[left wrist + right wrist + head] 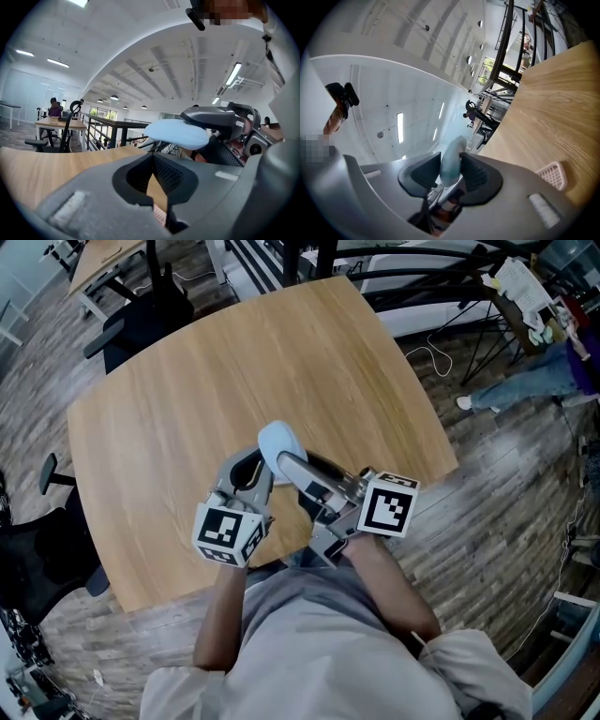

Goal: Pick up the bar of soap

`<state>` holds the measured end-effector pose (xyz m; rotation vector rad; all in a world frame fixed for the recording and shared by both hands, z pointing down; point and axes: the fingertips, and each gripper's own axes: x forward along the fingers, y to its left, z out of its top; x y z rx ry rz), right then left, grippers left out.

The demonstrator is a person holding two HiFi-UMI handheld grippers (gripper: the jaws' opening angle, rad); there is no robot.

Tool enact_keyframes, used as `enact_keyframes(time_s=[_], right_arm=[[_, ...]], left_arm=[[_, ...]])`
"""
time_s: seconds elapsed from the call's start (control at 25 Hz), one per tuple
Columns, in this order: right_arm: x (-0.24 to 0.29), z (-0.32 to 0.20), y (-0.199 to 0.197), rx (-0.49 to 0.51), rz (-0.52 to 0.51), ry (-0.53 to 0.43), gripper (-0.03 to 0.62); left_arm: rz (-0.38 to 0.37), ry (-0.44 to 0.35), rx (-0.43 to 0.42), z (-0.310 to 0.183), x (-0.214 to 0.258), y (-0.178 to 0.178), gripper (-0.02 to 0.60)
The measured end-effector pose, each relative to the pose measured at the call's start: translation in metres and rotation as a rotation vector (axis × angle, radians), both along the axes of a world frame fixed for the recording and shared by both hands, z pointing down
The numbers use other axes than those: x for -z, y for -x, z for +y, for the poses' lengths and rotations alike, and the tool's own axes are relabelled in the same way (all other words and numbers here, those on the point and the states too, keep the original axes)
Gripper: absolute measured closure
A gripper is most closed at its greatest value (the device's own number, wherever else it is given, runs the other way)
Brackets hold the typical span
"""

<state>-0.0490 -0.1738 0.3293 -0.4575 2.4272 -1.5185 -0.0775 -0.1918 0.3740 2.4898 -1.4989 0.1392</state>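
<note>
Grip check, nearest first: the right gripper is clenched on the pale blue oval bar of soap, its pads pressing the two broad faces. In the head view much of the soap projects past the fingertips, so the hold sits toward one end. The left gripper hangs just beside it with jaws drawn together and nothing between them.

The soap is held clear above the light wooden table, touching nothing else. A small pink slatted tray lies on the table below, probably its dish. Far behind, a seated person works at a desk, well apart from all this.

Judgement for the step in hand:
- A rounded, smooth bar likely squirts out under extra squeeze, so pressure should stay even.
- The wrist should stay steady and the broad faces flat to the pads.
- The left gripper is best kept off the bar and not nudging it.
</note>
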Motion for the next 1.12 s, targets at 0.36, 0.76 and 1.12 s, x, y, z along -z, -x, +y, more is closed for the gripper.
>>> enact_keyframes(time_s=[0.36, 0.76, 1.12], right_arm=[[0.011, 0.000, -0.006, -0.010, -0.079, 0.030, 0.457], [0.007, 0.005, -0.008, -0.011, -0.091, 0.047, 0.457], [0.012, 0.007, -0.008, -0.005, -0.127, 0.053, 0.457]], left_arm=[[0.008, -0.032, -0.002, 0.000, 0.016, -0.004, 0.581], [0.008, -0.035, -0.006, 0.002, 0.018, -0.006, 0.581], [0.011, -0.031, -0.007, 0.003, 0.017, -0.007, 0.581]])
